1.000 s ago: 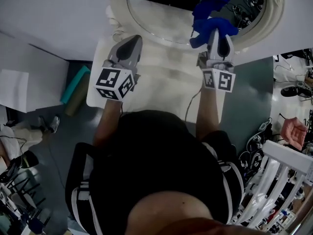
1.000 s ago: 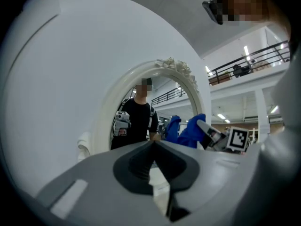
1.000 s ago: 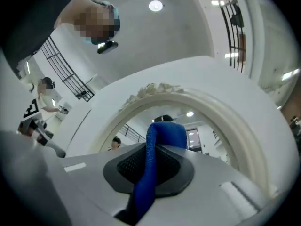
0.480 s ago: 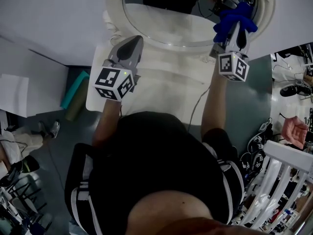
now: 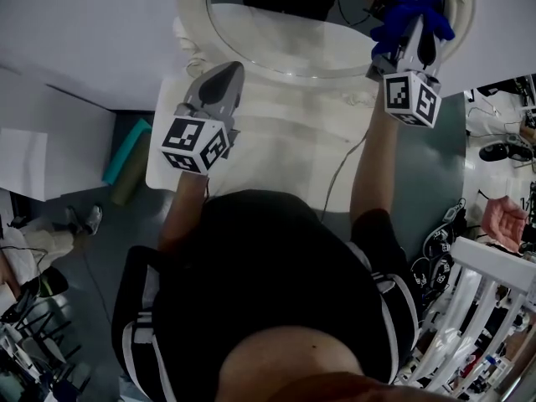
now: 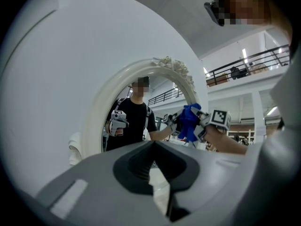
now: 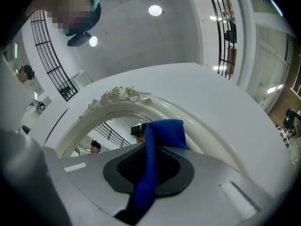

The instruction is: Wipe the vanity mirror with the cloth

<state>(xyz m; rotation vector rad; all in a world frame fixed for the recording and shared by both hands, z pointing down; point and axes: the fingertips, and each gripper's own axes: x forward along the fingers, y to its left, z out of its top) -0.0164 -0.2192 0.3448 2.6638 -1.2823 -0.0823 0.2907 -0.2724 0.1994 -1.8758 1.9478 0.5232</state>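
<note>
White table (image 5: 276, 162) under an oval mirror (image 5: 285, 44) — right gripper (image 5: 412, 40), jaws clamping the blue cloth (image 5: 400, 13), is sliding it from mid-glass to the right rim, so wiping seems under way — left gripper (image 5: 219, 86), jaws together and empty, is idling below.

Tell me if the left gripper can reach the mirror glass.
Probably yes: the left gripper points at the vanity mirror with nothing between them; the cloth, though, is in the right gripper.
</note>
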